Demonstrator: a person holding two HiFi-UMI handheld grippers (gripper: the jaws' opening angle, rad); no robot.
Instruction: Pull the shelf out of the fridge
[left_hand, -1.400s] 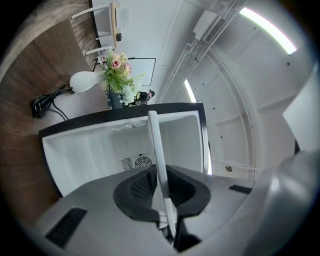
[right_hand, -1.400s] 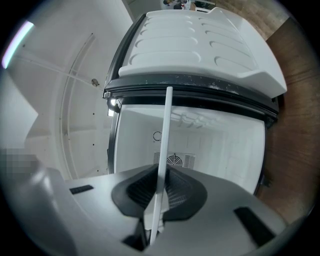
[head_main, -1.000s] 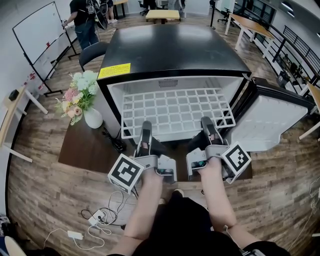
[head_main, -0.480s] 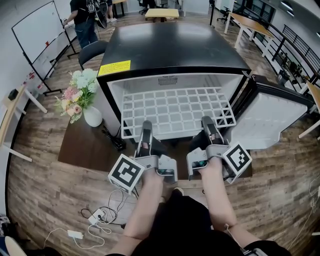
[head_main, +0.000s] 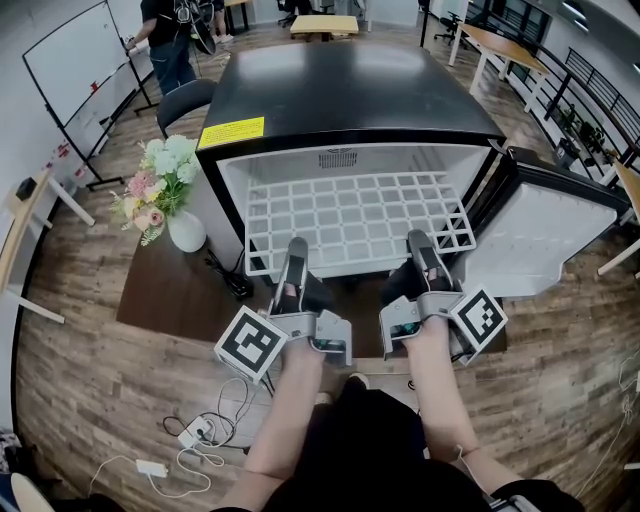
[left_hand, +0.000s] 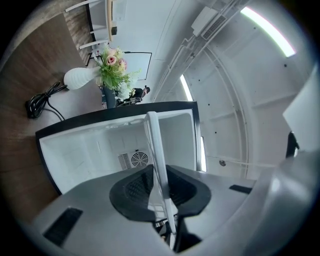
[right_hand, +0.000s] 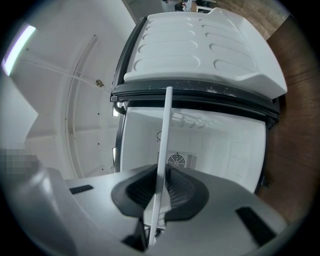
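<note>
The white wire shelf (head_main: 355, 220) sticks partway out of the open black fridge (head_main: 350, 95), its front edge past the fridge mouth. My left gripper (head_main: 294, 250) is shut on the left part of that front edge. My right gripper (head_main: 418, 243) is shut on the right part. In the left gripper view the shelf (left_hand: 157, 160) runs edge-on as a thin white bar between the black pads (left_hand: 135, 190) of the left gripper (left_hand: 160, 187). The right gripper view shows the same shelf (right_hand: 164, 150) pinched in the right gripper (right_hand: 159, 192), with the fridge's white inside behind.
The fridge door (head_main: 545, 235) hangs open to the right. A white vase of flowers (head_main: 165, 190) stands on a dark mat left of the fridge, with a black cable (head_main: 235, 285) beside it. Cables and a power strip (head_main: 190, 435) lie on the wooden floor. A person (head_main: 165, 40) stands by a whiteboard (head_main: 75, 65).
</note>
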